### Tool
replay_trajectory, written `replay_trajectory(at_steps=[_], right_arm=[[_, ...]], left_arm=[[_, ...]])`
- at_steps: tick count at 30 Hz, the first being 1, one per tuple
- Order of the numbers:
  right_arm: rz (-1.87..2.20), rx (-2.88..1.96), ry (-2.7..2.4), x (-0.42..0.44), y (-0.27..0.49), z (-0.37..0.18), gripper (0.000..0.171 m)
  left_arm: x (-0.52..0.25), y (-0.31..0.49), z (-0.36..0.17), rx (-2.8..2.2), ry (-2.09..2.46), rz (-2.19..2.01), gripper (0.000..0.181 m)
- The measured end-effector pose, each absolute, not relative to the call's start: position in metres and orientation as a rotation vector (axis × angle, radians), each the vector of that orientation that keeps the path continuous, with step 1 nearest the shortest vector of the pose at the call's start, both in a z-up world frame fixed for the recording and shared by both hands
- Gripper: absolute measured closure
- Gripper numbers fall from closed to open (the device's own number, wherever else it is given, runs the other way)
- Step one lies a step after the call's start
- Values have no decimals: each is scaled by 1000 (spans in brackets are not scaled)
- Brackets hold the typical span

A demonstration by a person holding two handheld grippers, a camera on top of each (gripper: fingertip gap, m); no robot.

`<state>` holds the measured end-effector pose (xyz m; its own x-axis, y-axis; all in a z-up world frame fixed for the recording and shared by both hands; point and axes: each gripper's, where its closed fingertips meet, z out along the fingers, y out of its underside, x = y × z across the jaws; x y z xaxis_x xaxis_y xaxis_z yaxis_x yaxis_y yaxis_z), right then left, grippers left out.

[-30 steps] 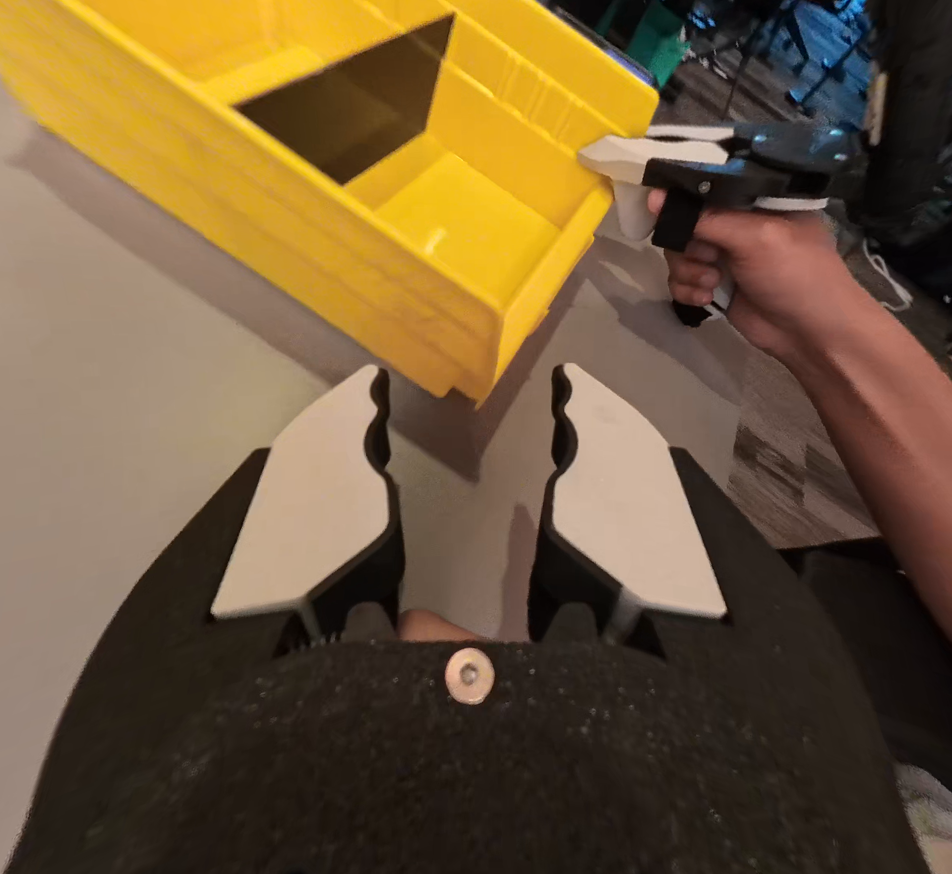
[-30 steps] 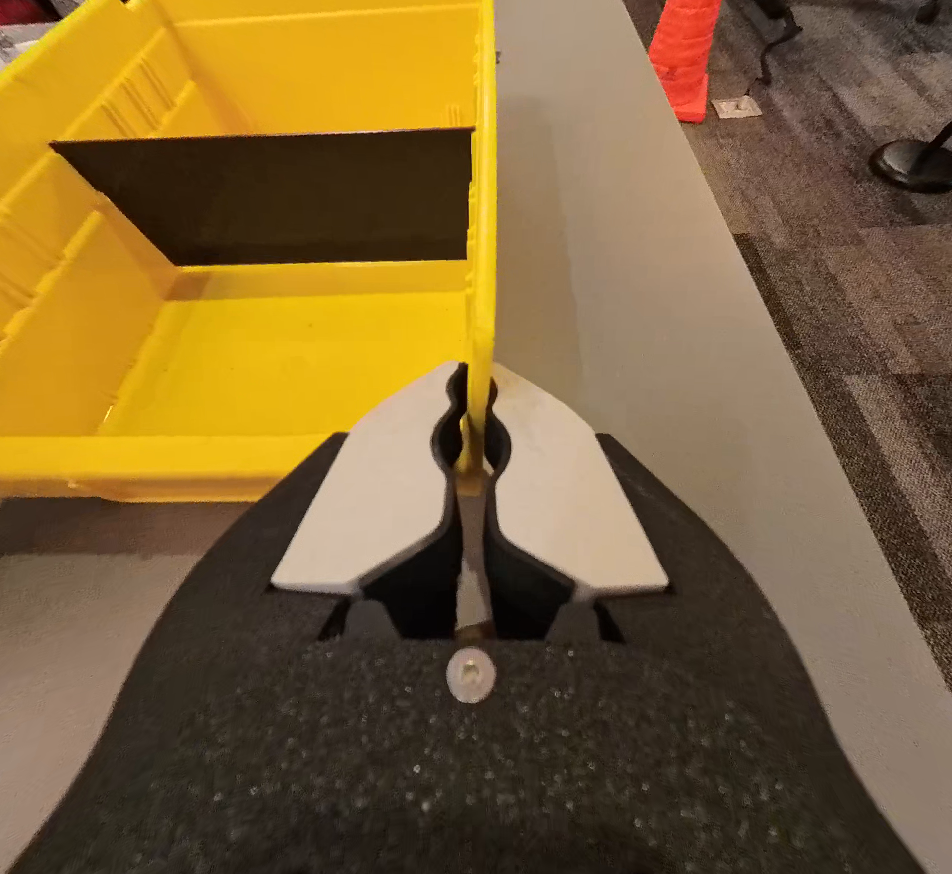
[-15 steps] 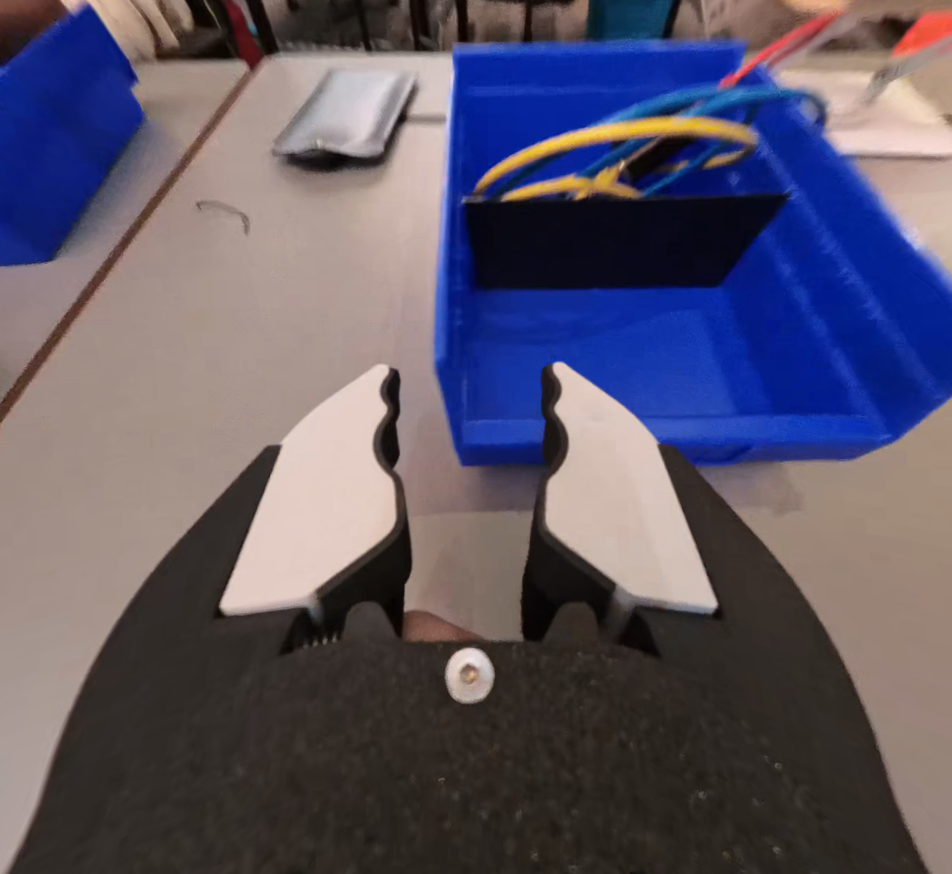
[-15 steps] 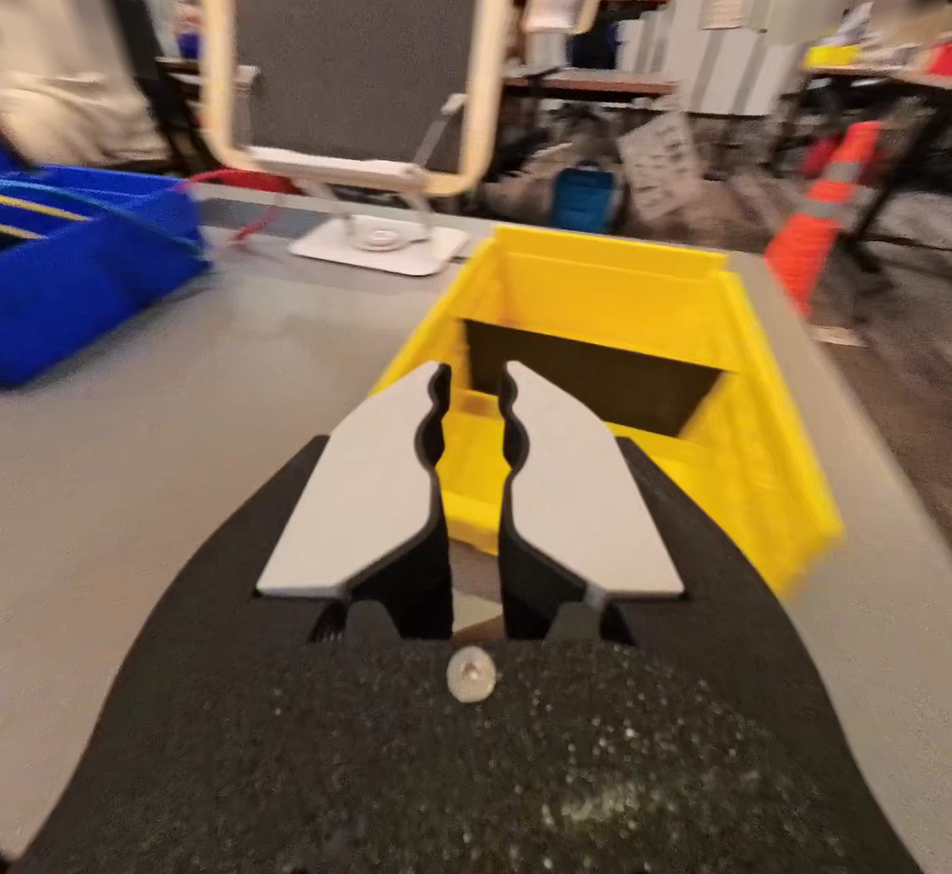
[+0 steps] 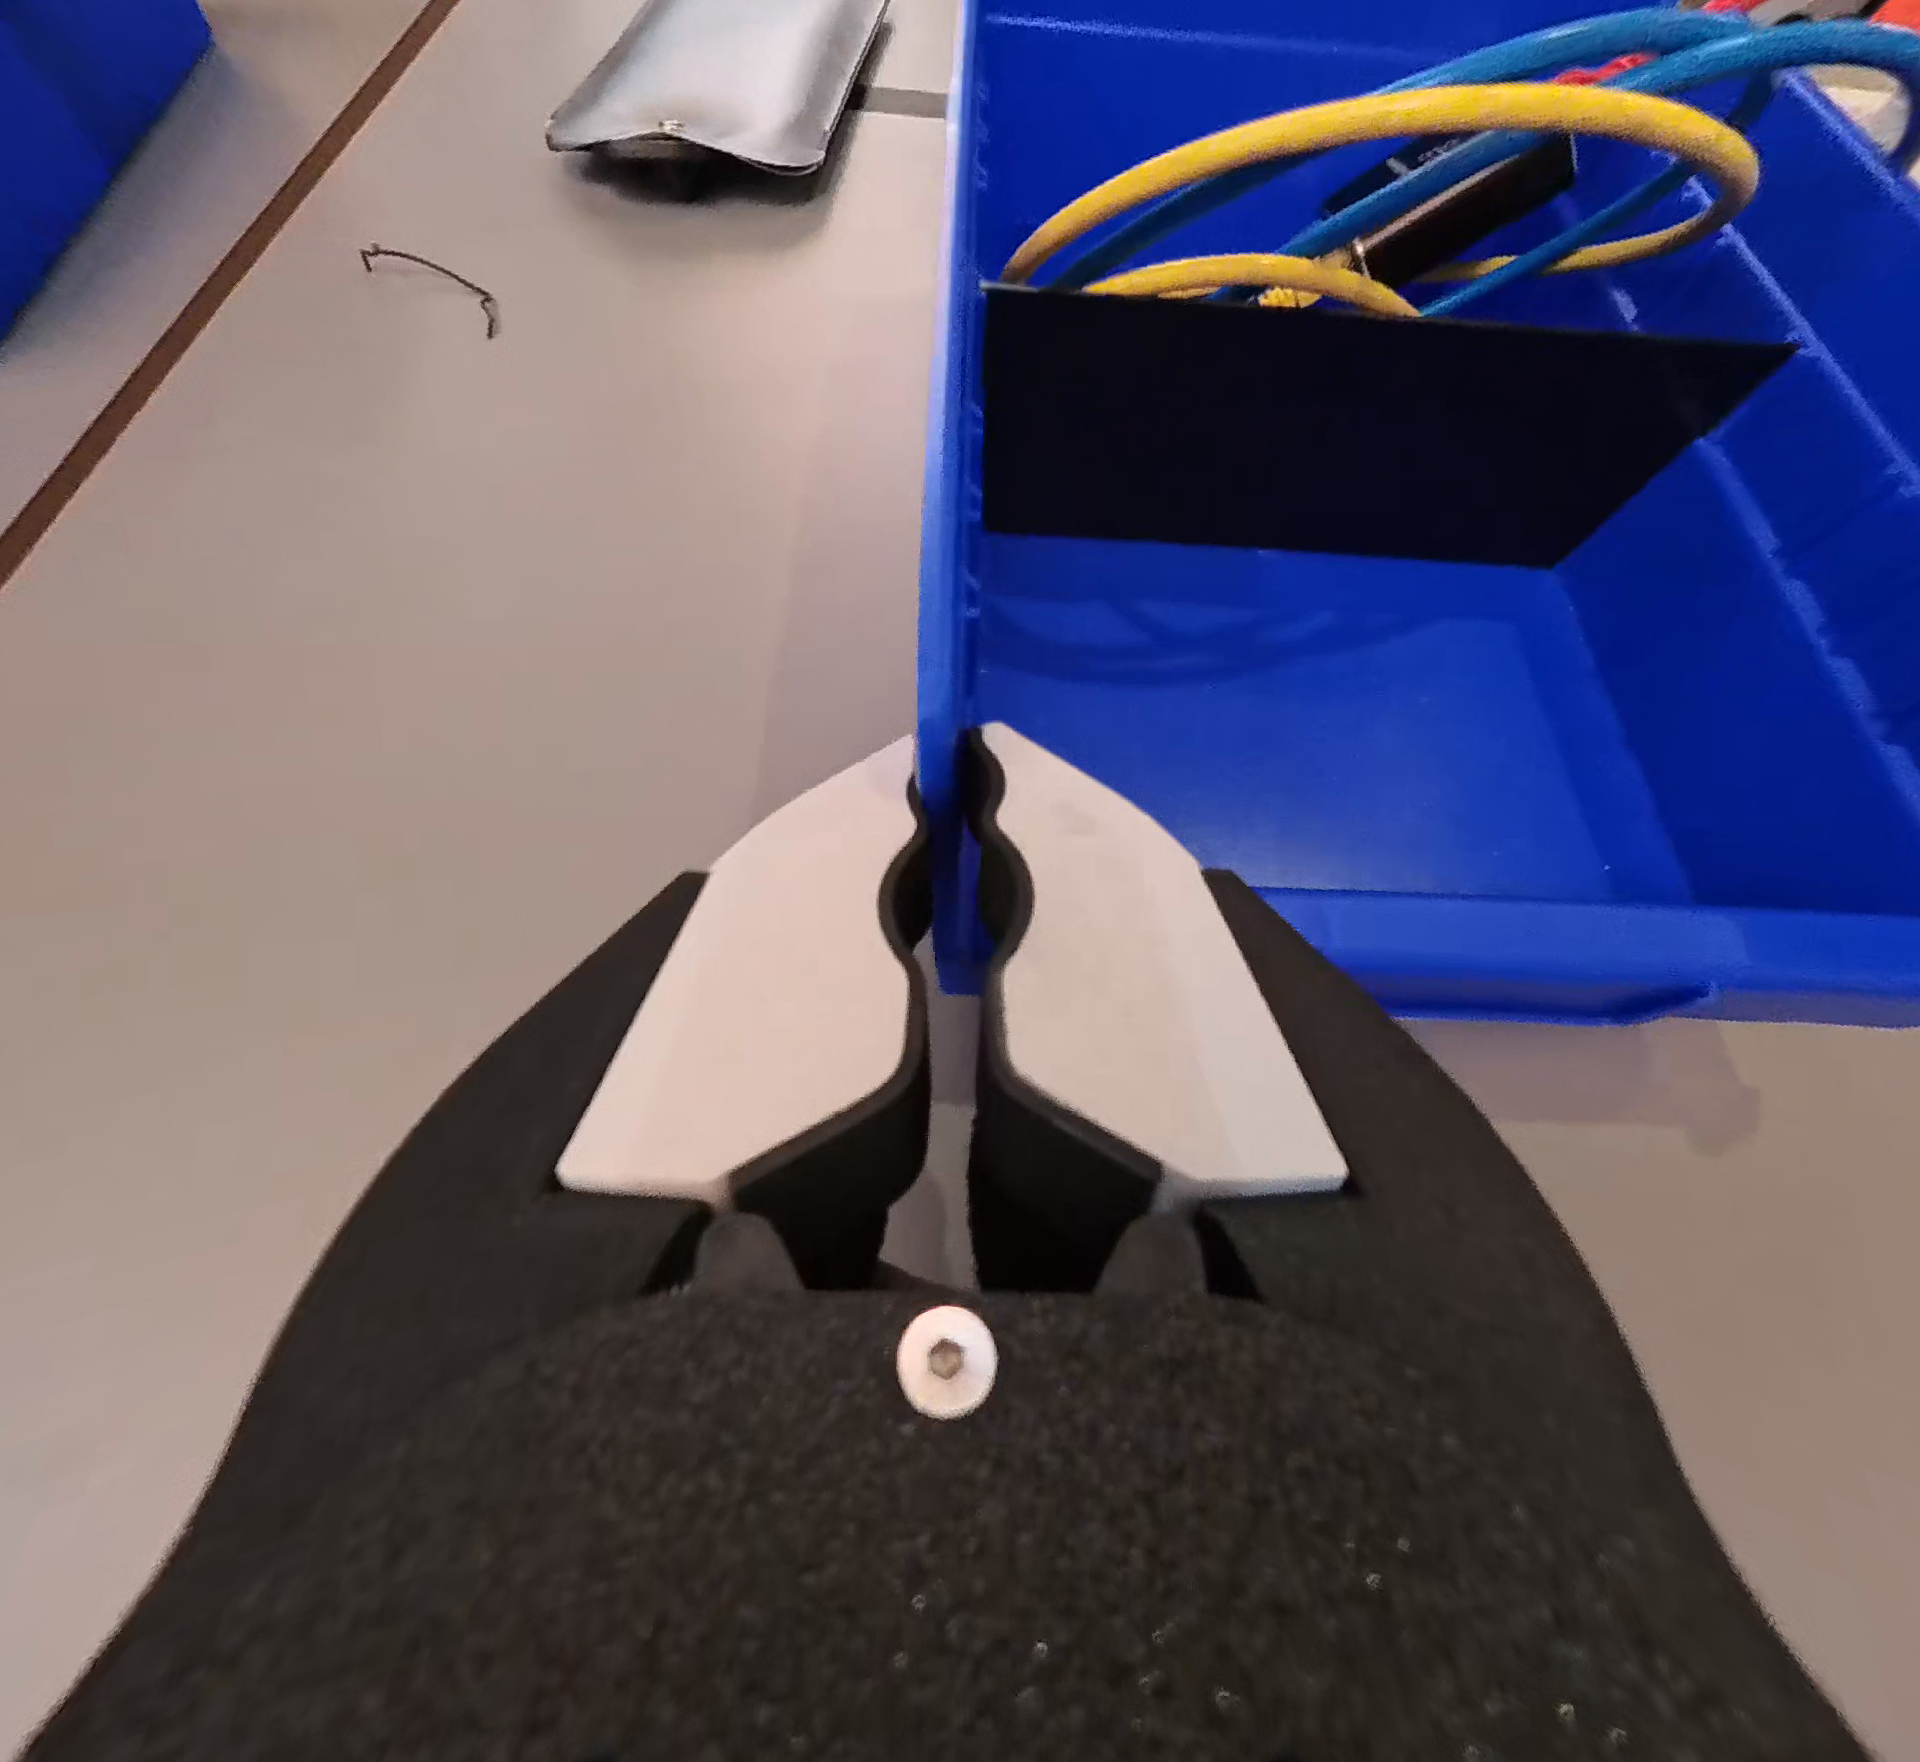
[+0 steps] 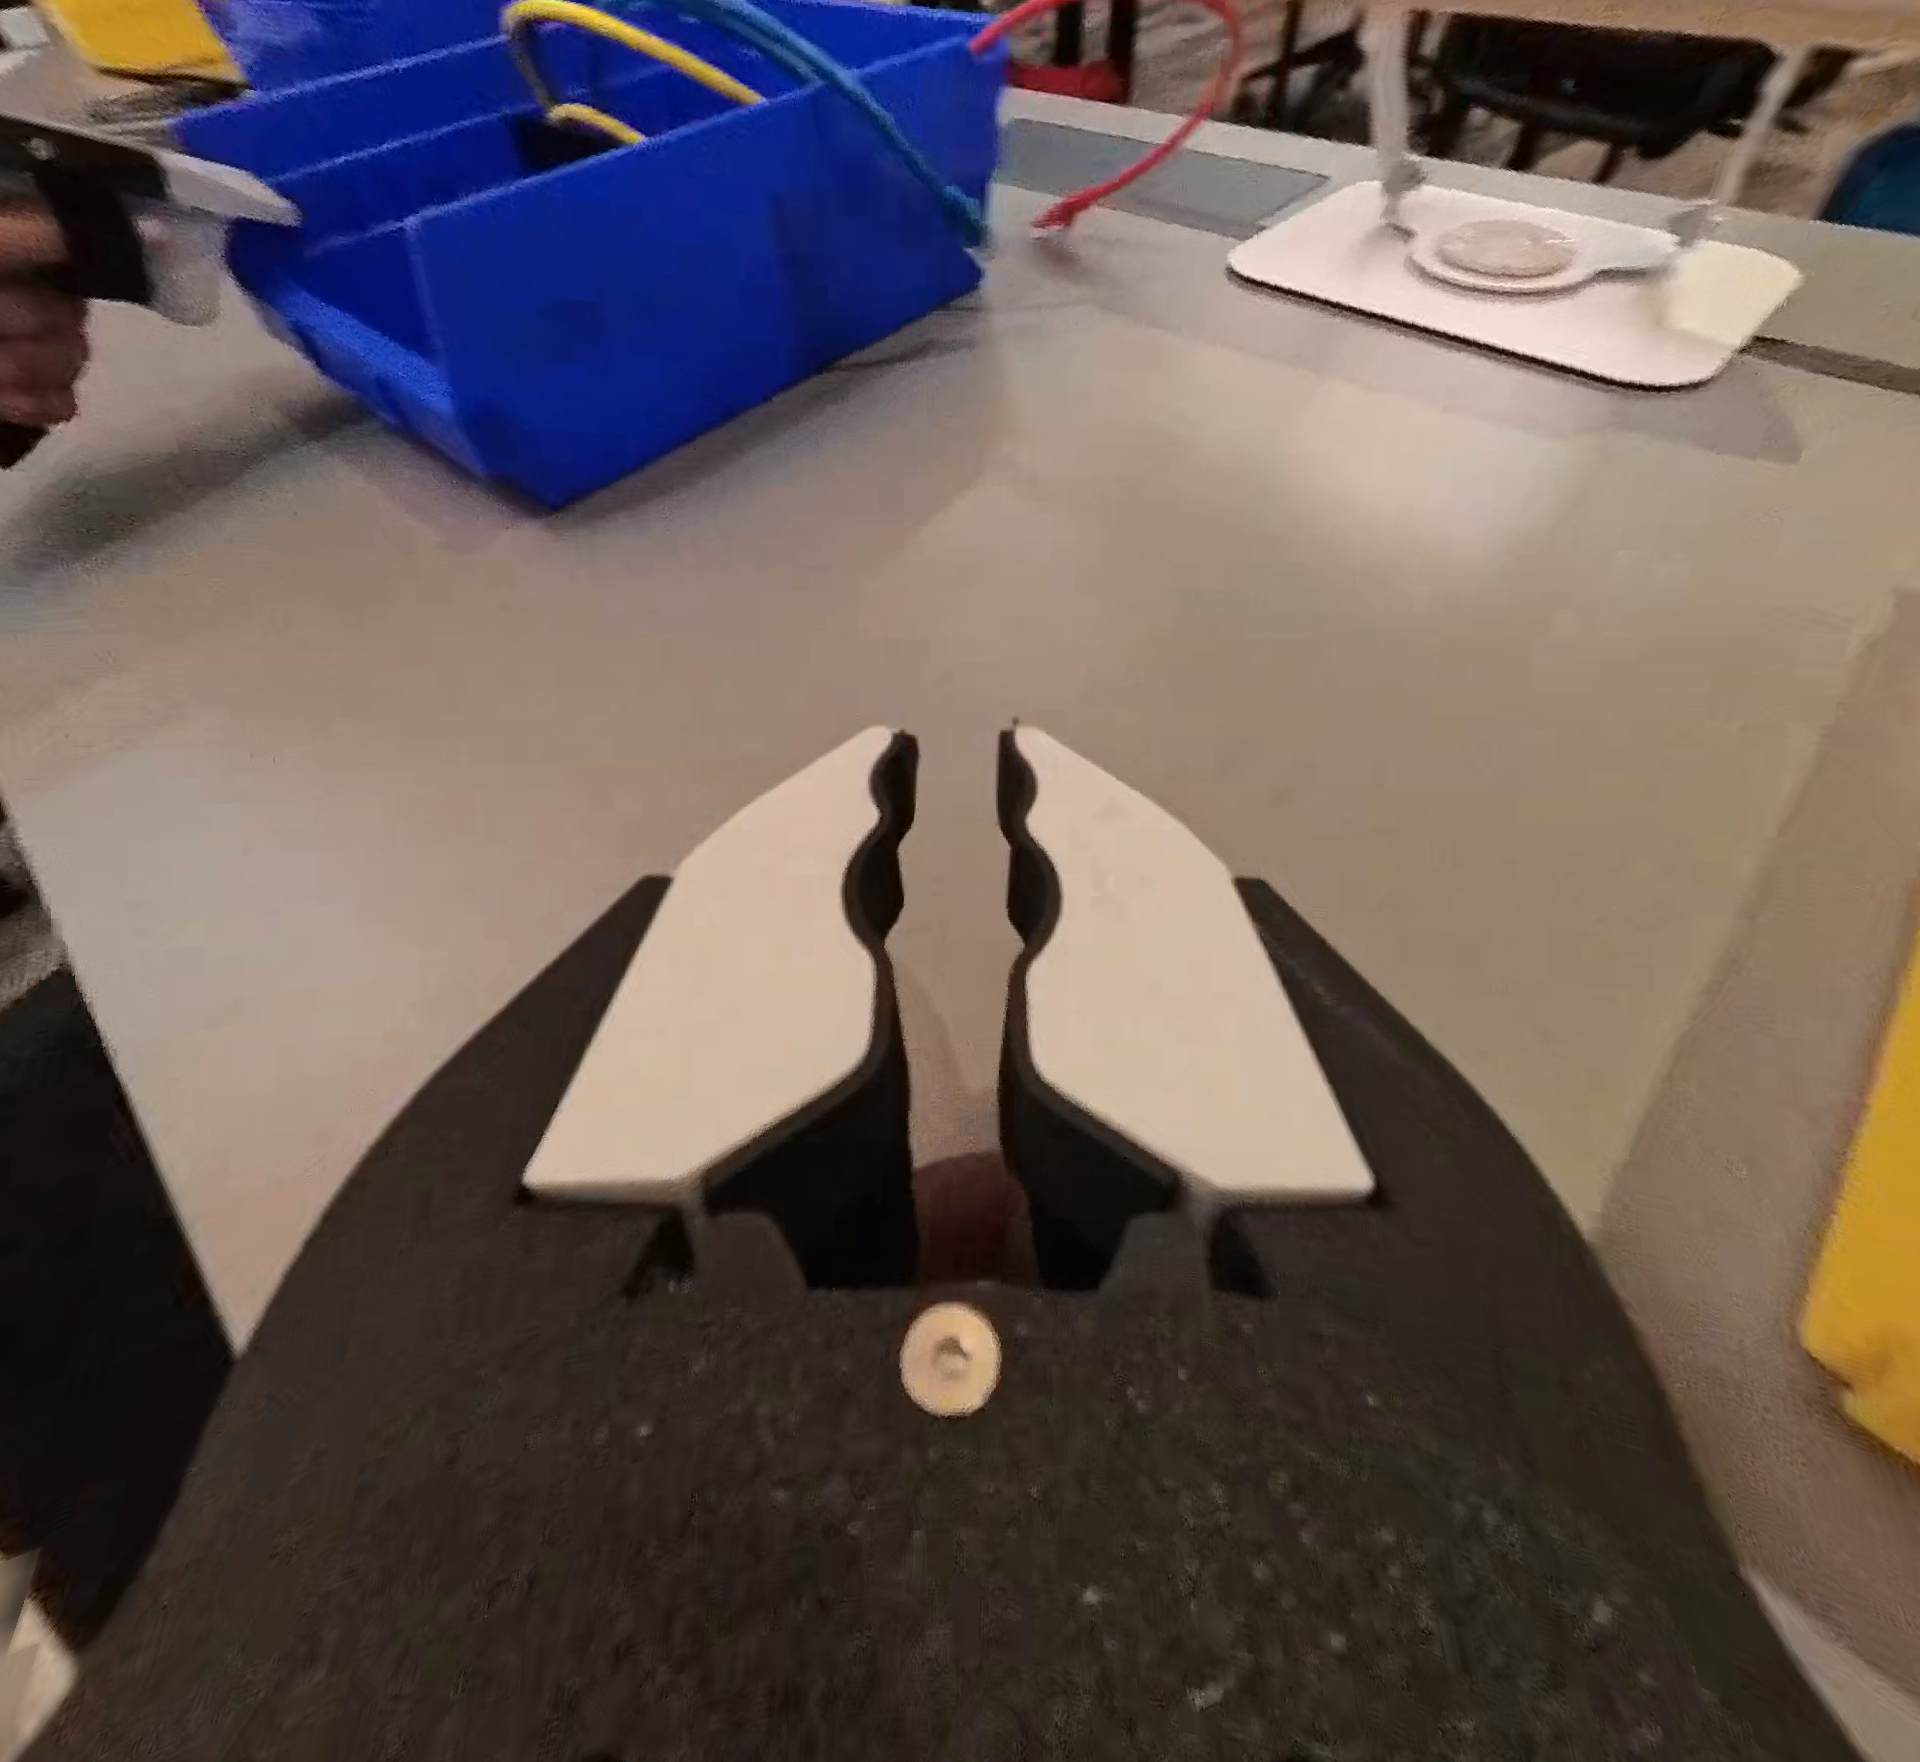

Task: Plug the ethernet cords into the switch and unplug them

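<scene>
Grip, left gripper (image 5: 945,767): jaws nearly closed on near-left corner wall of blue bin (image 5: 1455,777); one finger outside the wall, one inside.
Grip, right gripper (image 6: 956,746): jaws narrowly apart, holding nothing, poised over bare desk (image 6: 1247,590), well apart from blue bin.
Location, ethernet cords: yellow cords (image 5: 1455,123) and blue cords (image 5: 1662,50) looped in rear compartment behind black divider (image 5: 1351,434); red cord (image 6: 1132,19) hanging over far rim, plug end resting on desk.
Location, switch (image 5: 1455,195): dark box among the loops, taken to be it; ports not visible.
Risk 1: pull on one corner likely to swing or tip the bin rather than slide it straight; cause, grip far off centre.
Risk 2: thin wall slipping out of jaws; cause, shallow bite.
Risk 3: trailing red cord snagging or dragging; cause, plug end loose outside bin.
Risk 4: tangled loops lifting together on first pick.
Count, bins: blue bin 1 at centre, further blue bin (image 5: 73,50) at left edge; yellow bin (image 6: 1870,1297) at right, another yellow behind.
Count, cords: yellow loops 2, blue at least 2, red 1; exact count uncertain.
Count, other: grey pouch (image 5: 727,81) 1, bent wire (image 5: 436,278) 1, white stand (image 6: 1507,278) 1.
</scene>
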<state>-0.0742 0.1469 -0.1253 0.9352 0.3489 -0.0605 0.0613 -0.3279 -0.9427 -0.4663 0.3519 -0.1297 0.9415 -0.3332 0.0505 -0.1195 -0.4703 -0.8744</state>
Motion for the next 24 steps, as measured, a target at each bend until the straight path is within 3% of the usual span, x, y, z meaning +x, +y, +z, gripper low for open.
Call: replay_trajectory(at_steps=[10,14,17,24], right_arm=[[331,-1936,-66,-17,135,-129,153],[335,-1920,-45,-7,132,-124,153],[337,-1925,-42,-3,130,-123,160],[396,-1941,-32,-2,129,-124,166]], left_arm=[[-481,351,-131,-2055,277,-295,177],[-494,333,-116,-2038,198,-190,154],[-498,315,-88,-1950,151,-129,152],[-427,252,-81,-1866,286,-178,150]])
